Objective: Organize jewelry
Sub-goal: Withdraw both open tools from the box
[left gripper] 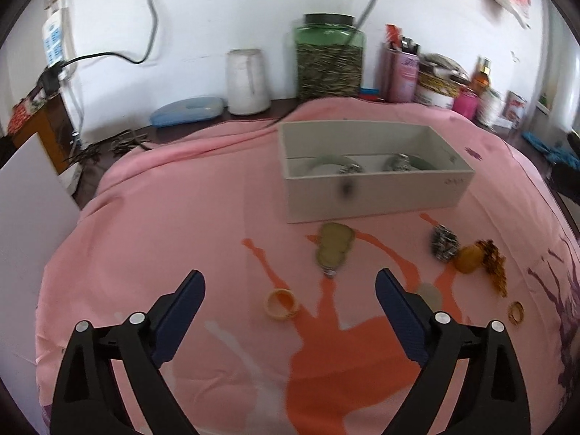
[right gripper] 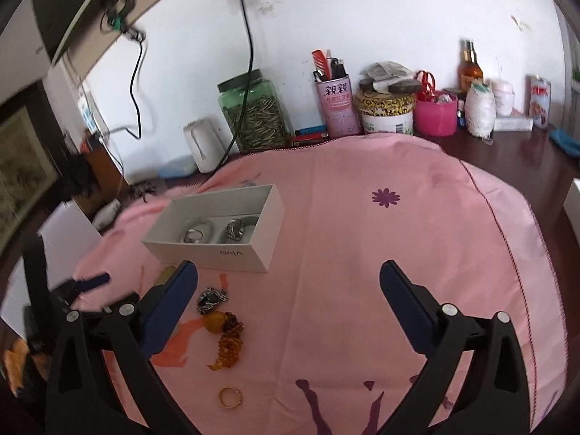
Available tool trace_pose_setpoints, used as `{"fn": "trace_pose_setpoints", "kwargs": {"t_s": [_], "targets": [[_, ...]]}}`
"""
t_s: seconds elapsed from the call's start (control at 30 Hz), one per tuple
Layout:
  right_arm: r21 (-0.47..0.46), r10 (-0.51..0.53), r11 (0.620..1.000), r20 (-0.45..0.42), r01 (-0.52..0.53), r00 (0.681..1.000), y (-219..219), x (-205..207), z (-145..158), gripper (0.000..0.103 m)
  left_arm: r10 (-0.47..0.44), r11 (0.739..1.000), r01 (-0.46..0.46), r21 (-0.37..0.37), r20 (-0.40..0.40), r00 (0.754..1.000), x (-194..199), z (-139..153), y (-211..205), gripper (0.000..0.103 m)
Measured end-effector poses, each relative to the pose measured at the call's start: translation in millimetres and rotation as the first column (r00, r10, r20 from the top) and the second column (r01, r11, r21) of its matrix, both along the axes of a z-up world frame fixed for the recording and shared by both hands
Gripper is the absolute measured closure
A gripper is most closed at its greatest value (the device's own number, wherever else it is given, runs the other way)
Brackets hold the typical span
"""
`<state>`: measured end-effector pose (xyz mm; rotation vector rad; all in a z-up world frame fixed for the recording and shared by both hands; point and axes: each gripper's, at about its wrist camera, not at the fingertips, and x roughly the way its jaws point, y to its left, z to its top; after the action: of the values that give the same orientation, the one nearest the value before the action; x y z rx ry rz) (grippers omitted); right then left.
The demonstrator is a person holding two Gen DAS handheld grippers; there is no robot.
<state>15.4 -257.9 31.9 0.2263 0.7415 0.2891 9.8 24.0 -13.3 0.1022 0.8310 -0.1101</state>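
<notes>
A white open box [left gripper: 373,195] [right gripper: 217,250] sits on the pink cloth with two silvery bangles [left gripper: 344,166] [right gripper: 197,233] inside. In front of it lie a pale green bead bracelet [left gripper: 335,246], a silver patterned piece [left gripper: 443,243] [right gripper: 212,299], an amber bead string with a yellow stone [left gripper: 482,261] [right gripper: 226,337], a cream ring band [left gripper: 282,304] and a gold ring [left gripper: 515,312] [right gripper: 230,397]. My left gripper [left gripper: 290,282] is open above the cloth, the cream band between its fingers' lines. My right gripper [right gripper: 288,275] is open over bare cloth, nothing held.
Along the wall stand a green jar of seeds [left gripper: 330,61] [right gripper: 253,112], a white cup [left gripper: 248,81], a pink pen holder [right gripper: 335,105], tubs, bottles and a pink pot [right gripper: 435,112]. A white board [left gripper: 32,232] stands at the left. The dark table edge [right gripper: 536,166] shows at right.
</notes>
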Motion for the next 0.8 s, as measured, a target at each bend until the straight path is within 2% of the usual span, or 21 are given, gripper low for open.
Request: {"fn": "trace_pose_setpoints", "kwargs": {"t_s": [0.17, 0.27, 0.33, 0.47, 0.6, 0.73, 0.8], "targets": [[0.095, -0.035, 0.995, 0.017, 0.033, 0.999, -20.8, -0.5, 10.6, 0.007, -0.055, 0.998, 0.055, 0.027, -0.006, 0.998, -4.8, -3.8, -13.0, 0.009], [0.116, -0.057, 0.992, 0.003, 0.057, 0.998, -28.3, 1.2, 9.8, 0.007, -0.08, 0.996, 0.081, 0.033, -0.01, 0.997, -6.9, -5.0, -18.0, 0.008], [0.115, -0.035, 0.993, -0.015, 0.036, 0.999, -24.0, 2.2, 6.8, 0.007, -0.09, 0.995, 0.091, 0.04, -0.007, 0.996, -8.3, -5.5, -20.3, 0.008], [0.02, 0.071, 0.997, -0.033, -0.071, 0.997, 12.8, -0.8, -2.3, 0.007, -0.084, 0.995, 0.084, 0.047, 0.0, 0.996, -8.5, -4.6, -20.0, 0.008], [-0.087, 0.163, 0.981, -0.085, -0.17, 0.983, 49.9, -5.4, -21.3, 0.007, -0.061, 0.998, 0.061, 0.025, -0.004, 0.998, -5.5, -2.4, -12.3, 0.008], [-0.123, 0.196, 0.97, -0.125, -0.211, 0.973, 63.2, -7.4, -33.7, 0.009, -0.024, 1.0, 0.024, 0.017, 0.012, 1.0, -2.7, 3.3, -0.6, 0.008], [-0.122, 0.2, 0.969, -0.135, -0.216, 0.971, 63.2, -6.8, -36.4, 0.015, 0.002, 1.0, -0.002, 0.011, 0.019, 1.0, -0.1, 6.1, 5.8, 0.008]]}}
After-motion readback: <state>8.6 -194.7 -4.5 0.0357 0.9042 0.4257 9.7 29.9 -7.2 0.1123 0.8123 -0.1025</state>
